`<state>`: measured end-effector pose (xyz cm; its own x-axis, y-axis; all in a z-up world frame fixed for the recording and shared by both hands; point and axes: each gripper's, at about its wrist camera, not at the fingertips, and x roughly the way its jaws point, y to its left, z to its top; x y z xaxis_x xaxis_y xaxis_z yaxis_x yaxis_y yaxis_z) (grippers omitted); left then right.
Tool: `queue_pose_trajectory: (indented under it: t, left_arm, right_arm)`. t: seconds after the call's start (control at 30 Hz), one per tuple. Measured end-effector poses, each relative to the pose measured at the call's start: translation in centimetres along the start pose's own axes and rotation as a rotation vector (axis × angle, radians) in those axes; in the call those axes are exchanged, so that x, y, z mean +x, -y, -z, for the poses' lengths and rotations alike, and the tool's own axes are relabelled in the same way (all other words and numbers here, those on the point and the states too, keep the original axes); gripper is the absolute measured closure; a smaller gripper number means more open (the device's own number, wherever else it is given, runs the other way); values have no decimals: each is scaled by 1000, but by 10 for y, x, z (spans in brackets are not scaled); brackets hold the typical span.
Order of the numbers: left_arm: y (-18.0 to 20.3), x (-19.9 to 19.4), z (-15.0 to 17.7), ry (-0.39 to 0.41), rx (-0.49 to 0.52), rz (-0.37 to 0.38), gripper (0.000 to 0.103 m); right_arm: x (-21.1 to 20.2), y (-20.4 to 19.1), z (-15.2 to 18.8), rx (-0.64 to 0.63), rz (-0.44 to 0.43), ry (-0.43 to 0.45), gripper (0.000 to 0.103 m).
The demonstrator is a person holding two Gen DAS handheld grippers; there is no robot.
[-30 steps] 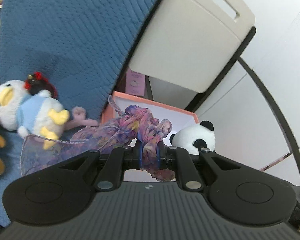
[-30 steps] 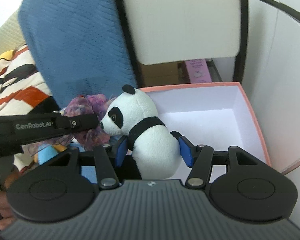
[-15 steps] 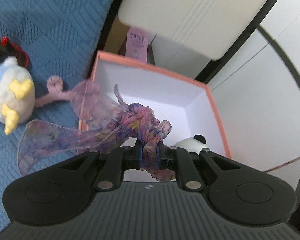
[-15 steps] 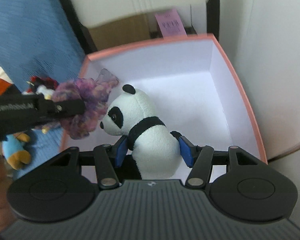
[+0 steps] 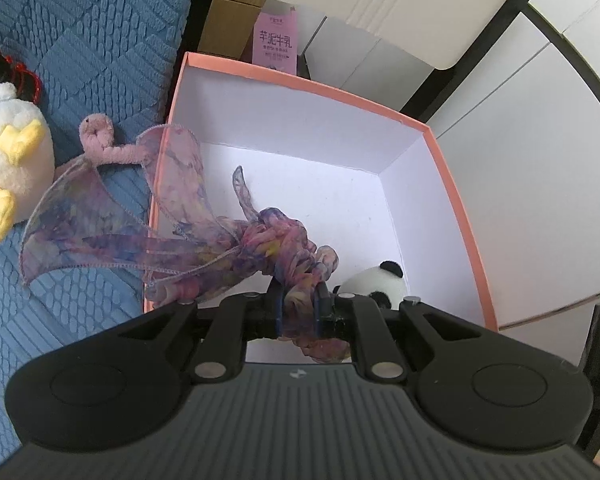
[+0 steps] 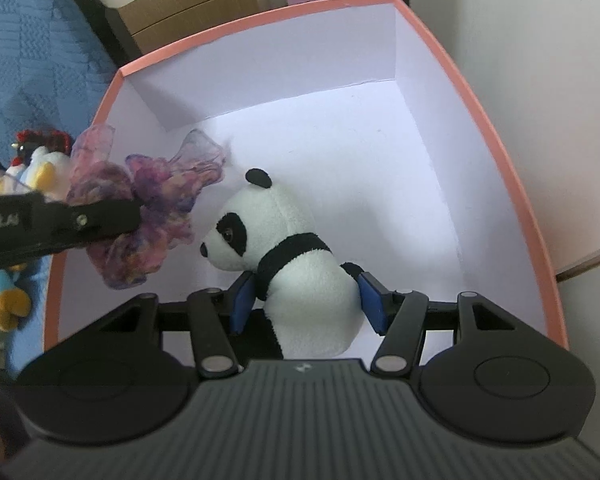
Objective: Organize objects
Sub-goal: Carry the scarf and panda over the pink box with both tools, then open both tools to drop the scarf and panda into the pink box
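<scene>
A white-and-black plush panda [image 6: 300, 256] sits upright inside the pink-rimmed white box [image 6: 496, 148]. A crumpled purple sheer scarf [image 5: 260, 248] hangs over the box's left edge.

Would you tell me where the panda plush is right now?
In the right wrist view the panda plush sits clamped in the right gripper, over the pink box, beside the purple scarf.

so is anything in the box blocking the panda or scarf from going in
Nothing visible does. The box floor is bare white below the panda in the right gripper and the scarf in the left gripper.
</scene>
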<state>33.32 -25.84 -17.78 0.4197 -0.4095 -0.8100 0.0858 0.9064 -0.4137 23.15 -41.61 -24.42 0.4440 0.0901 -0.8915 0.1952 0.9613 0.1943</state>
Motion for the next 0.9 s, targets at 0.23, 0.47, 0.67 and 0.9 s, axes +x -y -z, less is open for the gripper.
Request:
queue_pose_trajectory:
  t: [0.23, 0.47, 0.67, 0.9]
  left_arm:
    - [3, -23, 1, 15, 5, -2, 61]
    - [4, -66, 5, 62, 31, 4, 57]
    - [4, -112, 12, 124, 57, 13, 56]
    - [1, -165, 31, 184, 86, 27, 56]
  right_arm:
    - [-13, -4, -4, -10, 34, 32, 9]
    - [-41, -11, -3, 16, 2, 66, 10]
    - [-79, -28, 4, 8, -15, 128, 10]
    - [-121, -61, 17, -25, -39, 193, 10]
